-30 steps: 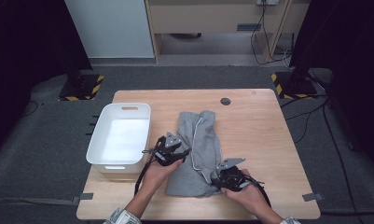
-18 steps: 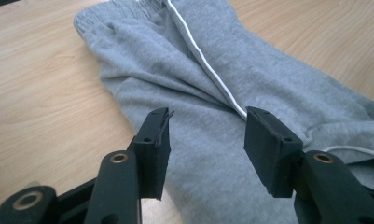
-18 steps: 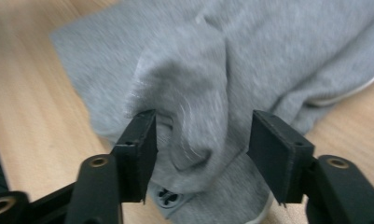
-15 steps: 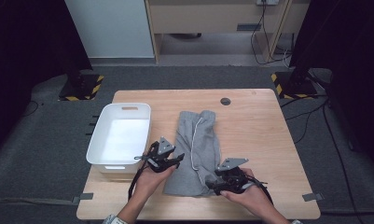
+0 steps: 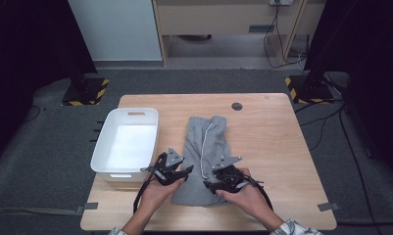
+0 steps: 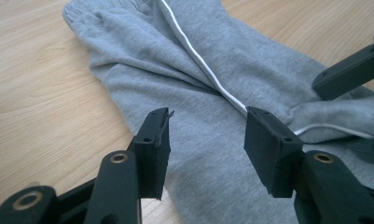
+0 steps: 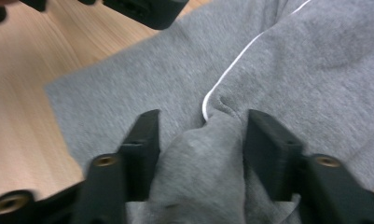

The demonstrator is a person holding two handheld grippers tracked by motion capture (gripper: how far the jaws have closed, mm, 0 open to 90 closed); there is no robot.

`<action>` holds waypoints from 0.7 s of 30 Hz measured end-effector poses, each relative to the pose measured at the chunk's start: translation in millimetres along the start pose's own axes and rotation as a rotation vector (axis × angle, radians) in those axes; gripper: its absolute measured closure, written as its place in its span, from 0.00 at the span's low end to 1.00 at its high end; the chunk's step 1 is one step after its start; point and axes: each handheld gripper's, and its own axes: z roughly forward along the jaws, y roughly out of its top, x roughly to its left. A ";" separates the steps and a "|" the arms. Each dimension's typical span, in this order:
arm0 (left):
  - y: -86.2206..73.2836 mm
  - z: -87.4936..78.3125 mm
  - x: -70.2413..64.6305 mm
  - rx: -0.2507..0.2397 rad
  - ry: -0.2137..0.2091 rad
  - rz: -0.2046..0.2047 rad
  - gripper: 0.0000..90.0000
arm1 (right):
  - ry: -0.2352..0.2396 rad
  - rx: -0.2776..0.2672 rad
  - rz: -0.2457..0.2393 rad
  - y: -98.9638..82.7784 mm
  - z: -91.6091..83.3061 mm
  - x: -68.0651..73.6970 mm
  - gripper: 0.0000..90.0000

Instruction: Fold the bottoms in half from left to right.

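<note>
— Since a second ago we have drawn both hands back toward the near edge of the desk (image 5: 282, 147); the left gripper (image 5: 177, 172) has slid left to the near left border of the grey sweatpants (image 5: 204, 147), and the right gripper (image 5: 214, 185) has lifted a little, its jaws having just been closing again after a quick widening.

— How do we hold things now?

— Our left gripper stands half wide over the cloth, nothing between its pads. Our right gripper is half closed around a raised fold of the sweatpants (image 7: 198, 158); whether the pads truly pinch it we cannot tell.

— And progress?

— Early to middle, we judge. The sweatpants lie lengthwise in the middle of the desk, already narrowed, white drawstring (image 5: 204, 147) on top. The near end looks about to be folded up; the white bin (image 5: 102, 157) at left sits empty.

— Any writing?

— None we can read.
</note>
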 end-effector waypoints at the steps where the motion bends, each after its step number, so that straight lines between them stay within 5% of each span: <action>1: -0.1 0.2 -0.6 0.003 -0.001 0.003 0.55 | 0.001 0.011 -0.001 0.0 1.6 -0.7 0.60; 3: -0.6 1.3 -2.1 0.007 -0.004 0.007 0.56 | 0.011 0.039 -0.009 -0.4 3.5 -1.9 0.80; 5: -1.7 2.6 -3.2 0.017 -0.003 0.016 0.56 | -0.004 0.044 -0.018 -0.8 2.2 -1.9 0.89; 12: -4.9 7.3 -4.0 0.036 -0.002 0.021 0.56 | -0.059 -0.021 0.016 -11.8 -29.6 -7.9 0.91; 21: -4.8 9.1 -3.6 0.042 0.006 0.026 0.56 | -0.111 0.007 0.146 -68.1 -59.2 -41.1 0.90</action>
